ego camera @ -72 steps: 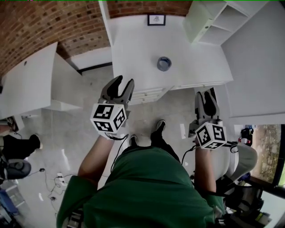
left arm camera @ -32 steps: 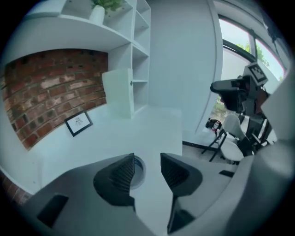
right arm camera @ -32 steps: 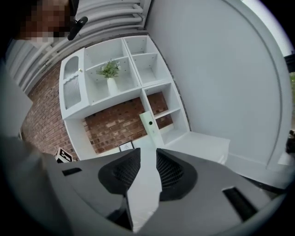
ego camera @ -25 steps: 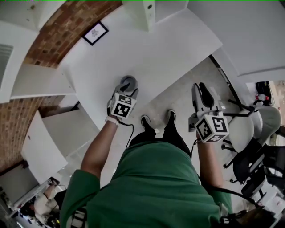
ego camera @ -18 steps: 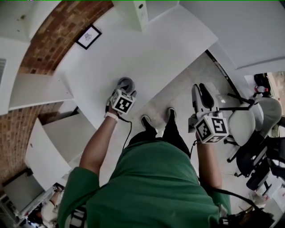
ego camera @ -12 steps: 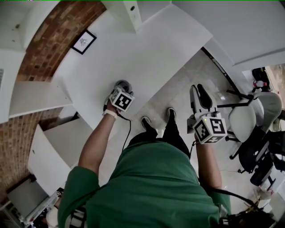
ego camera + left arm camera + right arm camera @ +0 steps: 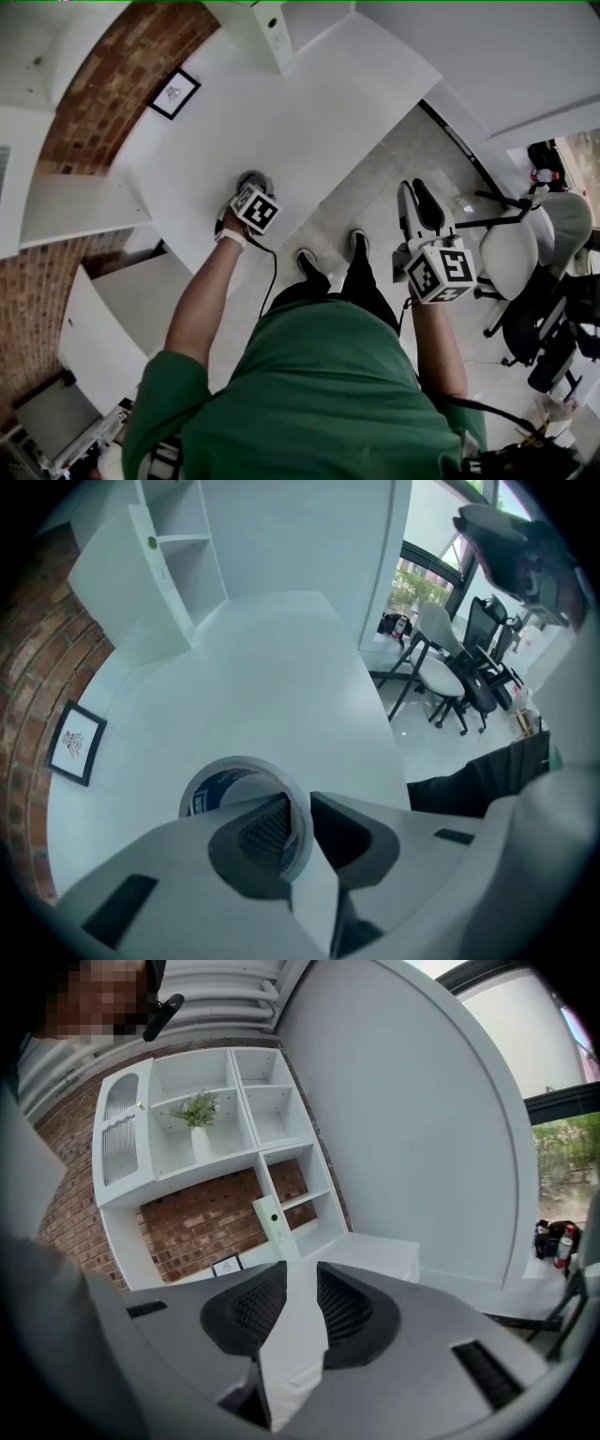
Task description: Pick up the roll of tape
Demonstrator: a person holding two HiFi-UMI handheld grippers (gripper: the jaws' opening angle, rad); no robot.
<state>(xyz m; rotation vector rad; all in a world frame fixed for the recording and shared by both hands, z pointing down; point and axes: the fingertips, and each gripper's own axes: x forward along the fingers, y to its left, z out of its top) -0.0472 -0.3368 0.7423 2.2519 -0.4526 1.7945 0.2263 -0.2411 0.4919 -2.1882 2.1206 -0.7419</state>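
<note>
The roll of tape [image 7: 217, 782], a pale ring with a blue-printed core, lies flat on the white table [image 7: 309, 103]. My left gripper [image 7: 298, 803] points steeply down at it. One jaw is inside the ring and the other outside, and the jaws are closing with the roll's wall pinched between the pads. In the head view the left gripper [image 7: 246, 190] covers most of the roll of tape [image 7: 253, 176]. My right gripper [image 7: 418, 199] hangs over the floor beside the table, away from the roll. Its jaws are apart and hold nothing, as the right gripper [image 7: 300, 1279] view confirms.
A framed picture [image 7: 172, 94] stands at the table's far side by the brick wall. A white shelf unit [image 7: 267, 28] rises at the table's end. Office chairs [image 7: 511, 253] stand on the floor to the right. The person's feet [image 7: 328, 253] are near the table's edge.
My left gripper has come down onto the roll and its jaws have closed in around the roll's wall. The right gripper has hardly shifted.
</note>
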